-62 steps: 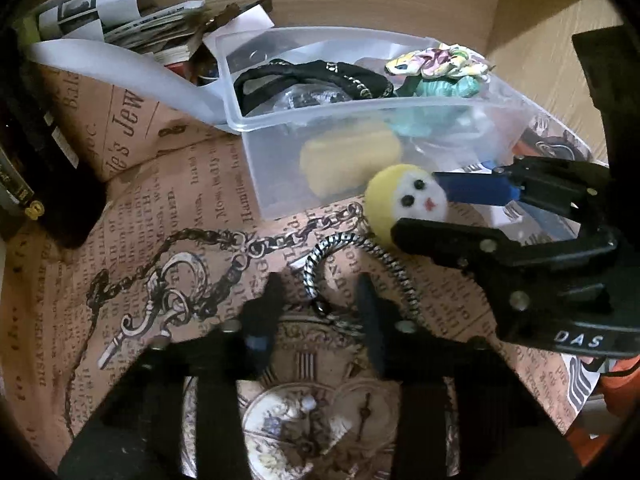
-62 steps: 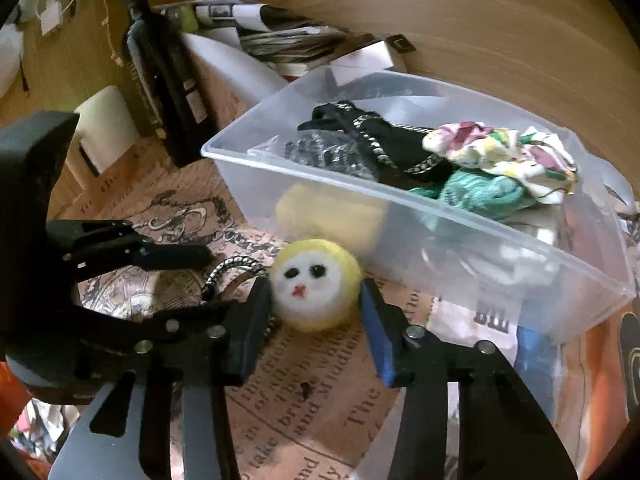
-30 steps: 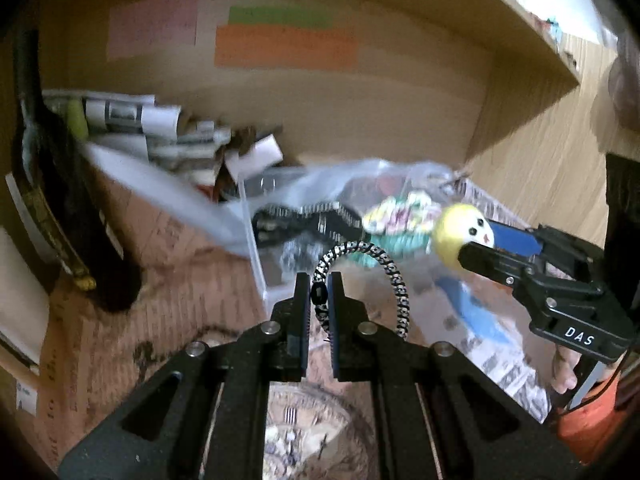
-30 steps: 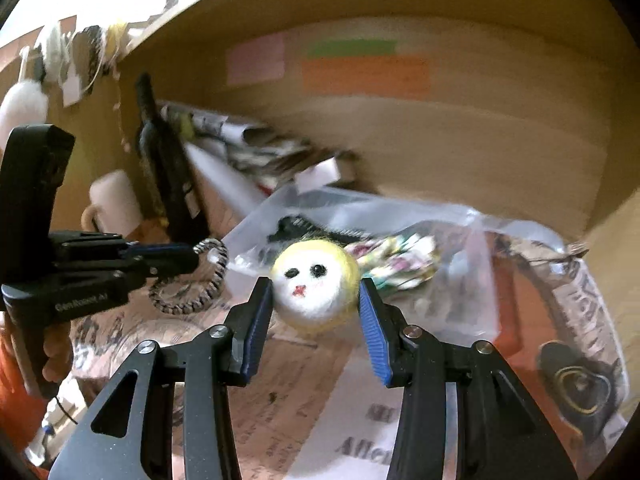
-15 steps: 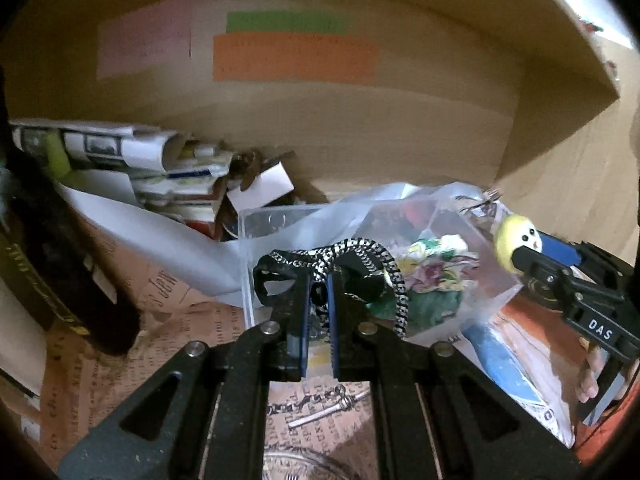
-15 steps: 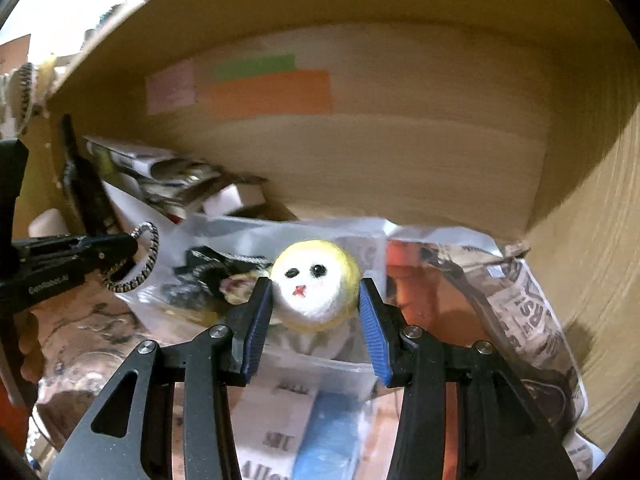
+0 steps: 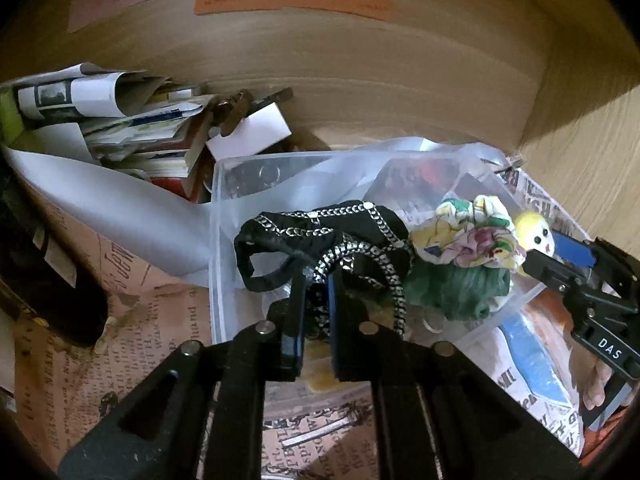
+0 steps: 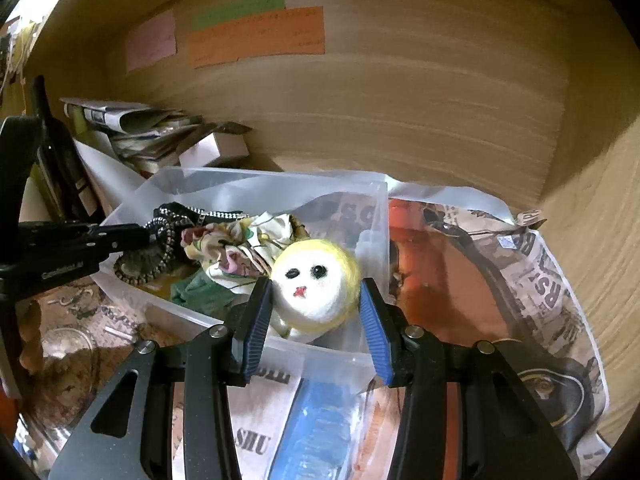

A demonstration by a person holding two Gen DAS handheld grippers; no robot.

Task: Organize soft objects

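Note:
A clear plastic bin holds a black chain-trimmed band, a floral scrunchie and a green scrunchie. My left gripper is shut on a black-and-white braided hair tie and holds it over the bin's near left part. My right gripper is shut on a yellow felt ball with a face and holds it over the bin's right end.
The bin stands in a wooden alcove on newspaper-print paper. A dark bottle and a stack of papers lie at the left. A blue flat object lies in front of the bin.
Both grippers lifted their objects from the tabletop and carried them forward over the bin. The hair tie and the ball now hang just above the bin's contents.

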